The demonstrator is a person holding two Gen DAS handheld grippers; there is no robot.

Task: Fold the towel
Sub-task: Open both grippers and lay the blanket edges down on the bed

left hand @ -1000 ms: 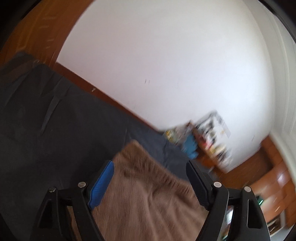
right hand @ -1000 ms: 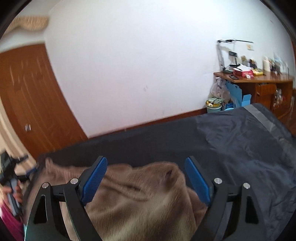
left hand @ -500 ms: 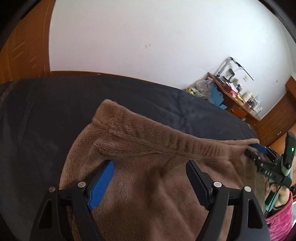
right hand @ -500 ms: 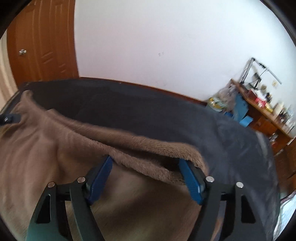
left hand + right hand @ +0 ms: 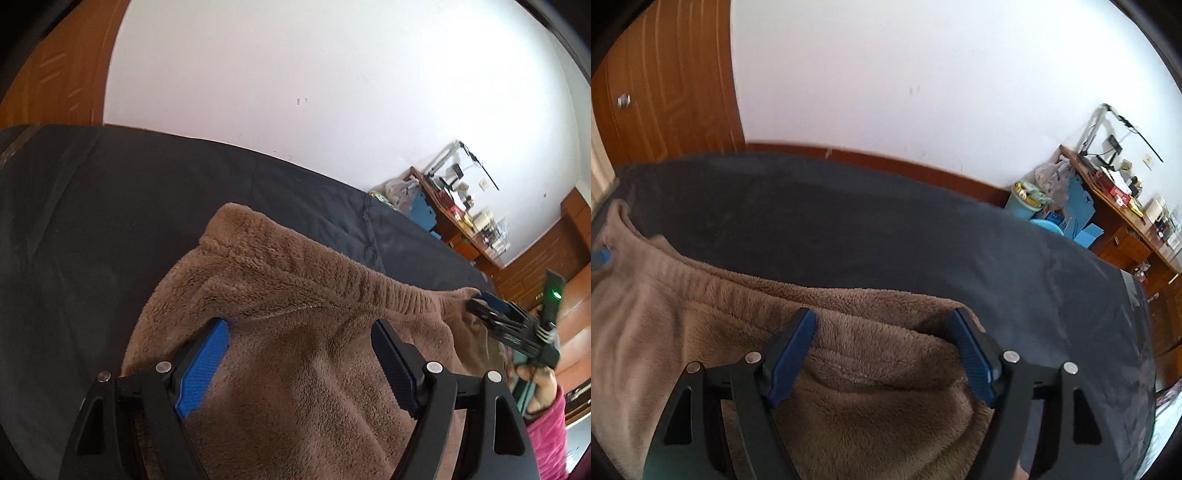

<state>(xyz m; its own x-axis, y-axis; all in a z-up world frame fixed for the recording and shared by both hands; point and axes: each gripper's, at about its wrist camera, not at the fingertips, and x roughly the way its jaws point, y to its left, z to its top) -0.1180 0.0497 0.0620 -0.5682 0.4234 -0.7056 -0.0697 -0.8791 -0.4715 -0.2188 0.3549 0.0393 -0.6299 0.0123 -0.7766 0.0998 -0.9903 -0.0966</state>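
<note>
Brown fleece towel (image 5: pixel 303 332) lies bunched on the dark bed cover (image 5: pixel 110 221), with the left gripper (image 5: pixel 299 354) and right gripper (image 5: pixel 886 343) over it, jaws apart.

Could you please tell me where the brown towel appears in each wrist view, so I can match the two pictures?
Left wrist view: the brown towel fills the lower centre, its hemmed edge running from upper left down to the right.
Right wrist view: the towel covers the lower left and centre, its edge rising toward the far left.
Shared landmark: the cluttered wooden desk against the white wall, on the right in both.
</note>
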